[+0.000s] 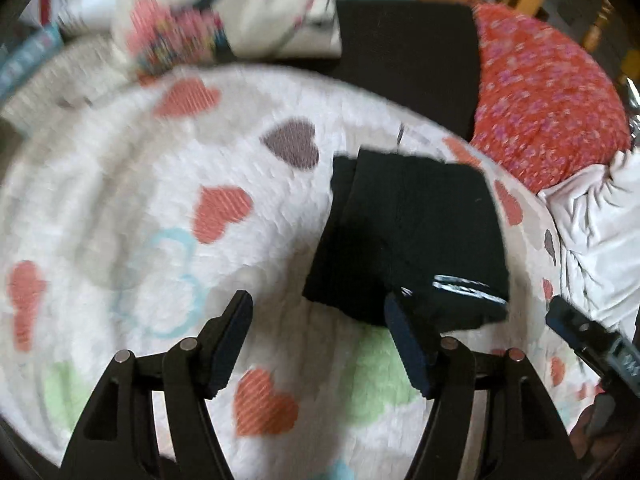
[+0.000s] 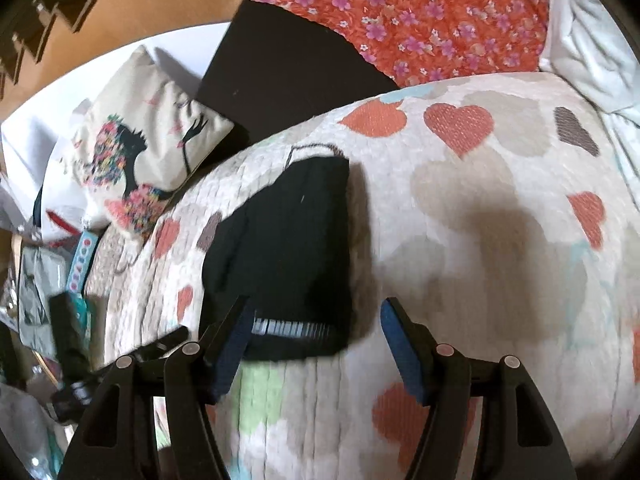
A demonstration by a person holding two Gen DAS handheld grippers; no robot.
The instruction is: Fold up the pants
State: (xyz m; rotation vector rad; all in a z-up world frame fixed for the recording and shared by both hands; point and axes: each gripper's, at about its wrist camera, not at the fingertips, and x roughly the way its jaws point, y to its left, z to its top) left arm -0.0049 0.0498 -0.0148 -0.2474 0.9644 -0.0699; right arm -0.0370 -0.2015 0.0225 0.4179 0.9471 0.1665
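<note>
Jaws wide — folded black pants [image 1: 408, 236], quilted bedspread [image 1: 168, 184].

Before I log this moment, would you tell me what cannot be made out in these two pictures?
- Left wrist view: the pillow print is lost to motion blur.
- Both views: the white lettering on the pants waistband is too blurred to read.
- Both views: how many layers the pants are folded into; the black cloth hides its creases.
- Right wrist view: the clutter at the left edge is blurred and cut off.
</note>
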